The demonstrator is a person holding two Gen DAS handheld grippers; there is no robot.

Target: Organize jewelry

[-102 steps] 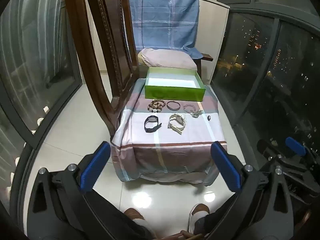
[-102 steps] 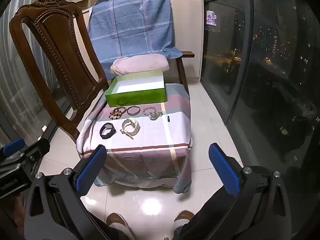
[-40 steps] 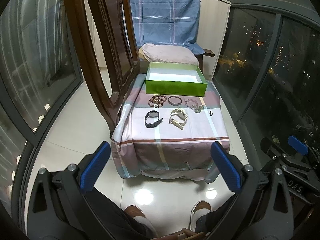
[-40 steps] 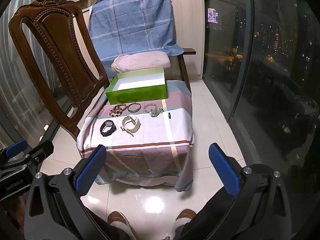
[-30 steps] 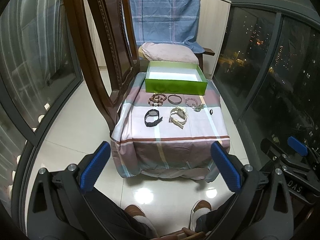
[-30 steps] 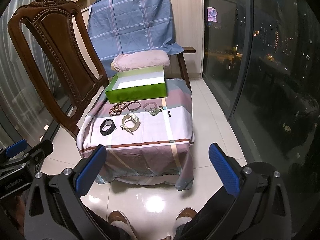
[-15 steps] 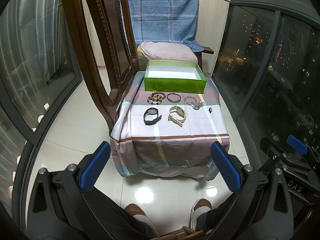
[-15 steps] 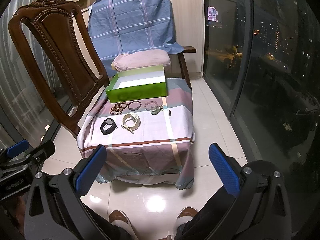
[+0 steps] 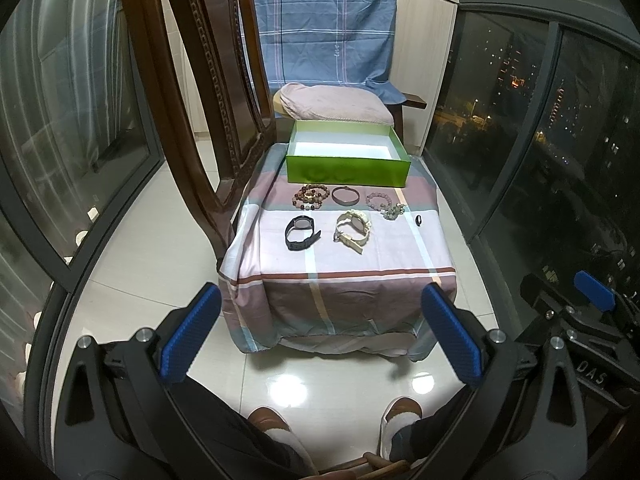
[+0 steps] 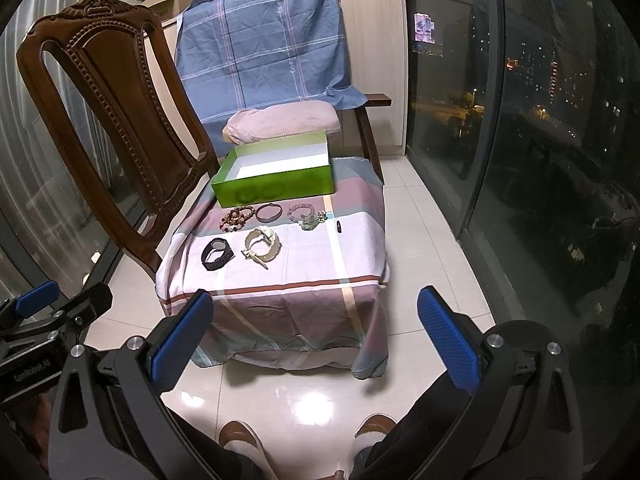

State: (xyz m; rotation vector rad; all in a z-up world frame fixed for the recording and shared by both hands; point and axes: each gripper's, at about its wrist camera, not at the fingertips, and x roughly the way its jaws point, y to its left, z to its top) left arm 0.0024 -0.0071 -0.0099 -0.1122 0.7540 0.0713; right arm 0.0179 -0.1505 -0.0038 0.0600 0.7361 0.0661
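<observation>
Left wrist view: left gripper [image 9: 320, 336] jaws spread wide, holding nothing, hanging above the tiled floor [image 9: 152, 248] short of the tabletop's near edge. Tabletop is covered by a striped cloth [image 9: 344, 276]. Green box [image 9: 348, 168] sits open at the far end, white inside, nothing visible in it. Just in front of the box, a row: brown beaded bracelet [image 9: 312, 196], plain dark bangle [image 9: 344, 195], pink beaded bracelet [image 9: 379, 200] touching a pale green bead cluster [image 9: 394, 211], then a small black ring [image 9: 419, 220] off to the right. Nearer row: black watch [image 9: 301, 233] and cream watch [image 9: 353, 229], side by side, apart from each other. Carved wooden chair [image 9: 192, 80] stands against the tabletop's left side. Right gripper's body shows at the lower right edge, also clear of the tabletop.

Right wrist view: right gripper [image 10: 314, 338] jaws spread wide, nothing between them, over the floor ahead of the cloth's front drape. Same layout: green box [image 10: 276, 186] at the far end, brown beaded bracelet [image 10: 237, 217], dark bangle [image 10: 269, 213], pink beaded bracelet [image 10: 301, 212], black ring [image 10: 339, 226], black watch [image 10: 216, 253], cream watch [image 10: 261, 245]. All jewelry lies on the cloth outside the box. Behind the tabletop, a pink cushion [image 10: 284, 120] and a blue checked sheet [image 10: 264, 52] draped over furniture. Person's shoes visible at the bottom.
</observation>
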